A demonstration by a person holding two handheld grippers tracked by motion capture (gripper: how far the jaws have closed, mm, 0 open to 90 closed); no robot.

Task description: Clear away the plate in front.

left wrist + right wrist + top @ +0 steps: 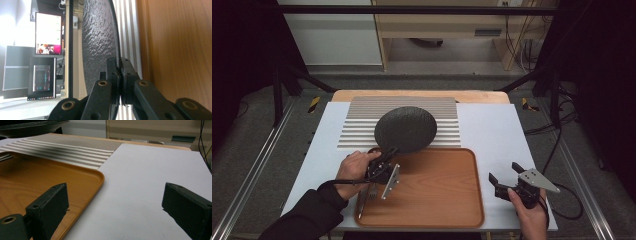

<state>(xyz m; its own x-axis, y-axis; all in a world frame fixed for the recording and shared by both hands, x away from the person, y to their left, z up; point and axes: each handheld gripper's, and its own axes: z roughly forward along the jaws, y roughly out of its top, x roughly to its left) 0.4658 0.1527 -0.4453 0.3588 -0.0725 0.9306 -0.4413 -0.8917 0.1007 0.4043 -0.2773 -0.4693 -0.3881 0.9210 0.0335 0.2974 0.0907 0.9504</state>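
Looking at the high view first: my left gripper (388, 152) is sitting at centre-left of the frame, clamping the near rim of the dark textured plate (405, 129). Plate is hanging over the striped mat (357, 125) at frame centre, its near edge reaching the top edge of the wooden tray (437, 190). A fork (373, 191) is lying in the tray's lower-left corner, right beside my left hand (354, 170). My right gripper (507, 172) is idling at lower right over the white table sheet (492, 125), just off the tray's right edge, jaws spread wide, holding nothing.

Left gripper view: camera is rolled sideways. Jaws are pinching closed on the plate (98, 37) rim at bottom centre; plate is running up the middle of the frame, mat (127, 30) just right of it, tray (180, 50) taking the right side. Monitors (47, 33) are glowing at far left.

Right gripper view: jaws are standing wide apart at lower left and lower right, nothing between them. Tray (37, 177) corner is sitting at left, the sheet (150, 175) at right, mat (75, 150) at upper left, plate (30, 127) edge peeking in at the top-left corner.
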